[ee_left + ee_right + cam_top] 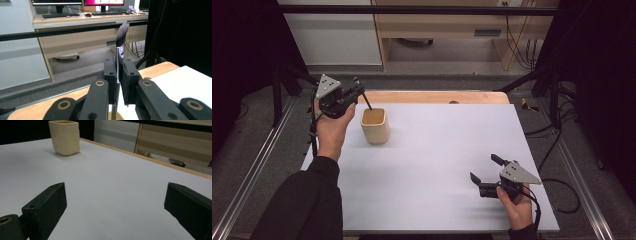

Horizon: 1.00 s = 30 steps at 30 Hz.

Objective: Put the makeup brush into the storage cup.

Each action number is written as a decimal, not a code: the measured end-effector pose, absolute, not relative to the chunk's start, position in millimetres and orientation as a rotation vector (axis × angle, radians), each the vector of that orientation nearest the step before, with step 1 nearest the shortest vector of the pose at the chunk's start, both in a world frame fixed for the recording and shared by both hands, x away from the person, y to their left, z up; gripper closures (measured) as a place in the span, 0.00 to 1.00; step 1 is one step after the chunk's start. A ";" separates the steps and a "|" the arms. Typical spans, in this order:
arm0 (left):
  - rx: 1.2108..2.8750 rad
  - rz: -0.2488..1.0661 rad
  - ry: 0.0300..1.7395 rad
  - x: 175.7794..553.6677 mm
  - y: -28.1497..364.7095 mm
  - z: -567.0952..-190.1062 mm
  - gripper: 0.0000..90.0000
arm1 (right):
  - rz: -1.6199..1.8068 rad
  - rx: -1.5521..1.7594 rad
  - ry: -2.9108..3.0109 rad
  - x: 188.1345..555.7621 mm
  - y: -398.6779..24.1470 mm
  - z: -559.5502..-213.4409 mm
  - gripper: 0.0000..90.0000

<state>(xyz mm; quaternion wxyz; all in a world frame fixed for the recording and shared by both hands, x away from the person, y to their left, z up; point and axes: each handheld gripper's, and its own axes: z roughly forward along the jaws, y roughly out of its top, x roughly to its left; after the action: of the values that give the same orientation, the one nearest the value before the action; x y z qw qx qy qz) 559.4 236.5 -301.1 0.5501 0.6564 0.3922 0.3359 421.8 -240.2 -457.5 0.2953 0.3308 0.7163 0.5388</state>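
The left claw (357, 92) grips a brush (120, 47) above a cream cup (375, 125). The right claw (484, 169) rests open on the white worktop (437, 160).

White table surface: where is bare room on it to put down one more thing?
Most of the white table surface is bare: the whole middle between the cream square ceramic cup and the right tongs, and the far right corner. It is crowded at the far left, where the left tongs hold a black brush over the cup.
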 end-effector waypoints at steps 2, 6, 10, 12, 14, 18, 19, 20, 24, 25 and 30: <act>1.543 0.801 0.933 560.5 236.6 -300.9 0.93 | 1.431 0.882 1.909 422.1 -240.5 -457.9 0.04; 1.537 0.803 0.947 562.4 237.8 -302.5 0.93 | 1.435 0.883 1.909 421.6 -240.4 -457.8 0.04; 1.537 0.809 0.948 562.1 239.0 -302.8 0.93 | 1.434 0.881 1.910 421.9 -240.0 -458.2 0.04; 1.540 0.815 0.950 561.4 239.3 -302.4 0.93 | 1.435 0.881 1.911 421.7 -239.7 -458.2 0.04; 1.540 0.824 0.957 560.2 239.9 -301.9 0.93 | 1.442 0.880 1.905 421.4 -240.3 -457.7 0.04; 1.536 0.835 0.961 558.8 240.3 -301.2 0.93 | 1.445 0.887 1.898 421.2 -241.3 -457.1 0.04; 1.537 0.837 0.963 558.9 240.2 -301.3 0.93 | 1.442 0.885 1.901 421.3 -241.3 -457.3 0.04; 1.537 0.835 0.966 559.0 240.0 -301.6 0.93 | 1.440 0.883 1.904 421.4 -241.0 -457.4 0.04; 1.548 0.833 0.966 559.2 238.6 -303.7 0.93 | 1.443 0.885 1.900 421.4 -241.2 -457.3 0.04; 1.553 0.835 0.965 559.2 238.3 -304.2 0.93 | 1.446 0.886 1.897 421.4 -241.3 -457.3 0.04; 1.565 0.835 0.967 559.0 236.6 -306.0 0.93 | 1.449 0.887 1.897 421.1 -241.2 -457.2 0.04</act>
<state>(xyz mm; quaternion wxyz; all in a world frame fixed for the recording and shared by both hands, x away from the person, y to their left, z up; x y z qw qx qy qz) 559.0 236.6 -306.0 0.5317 0.6562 0.4052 0.3501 421.1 -241.2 -457.2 0.2930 0.3330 0.7122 0.5441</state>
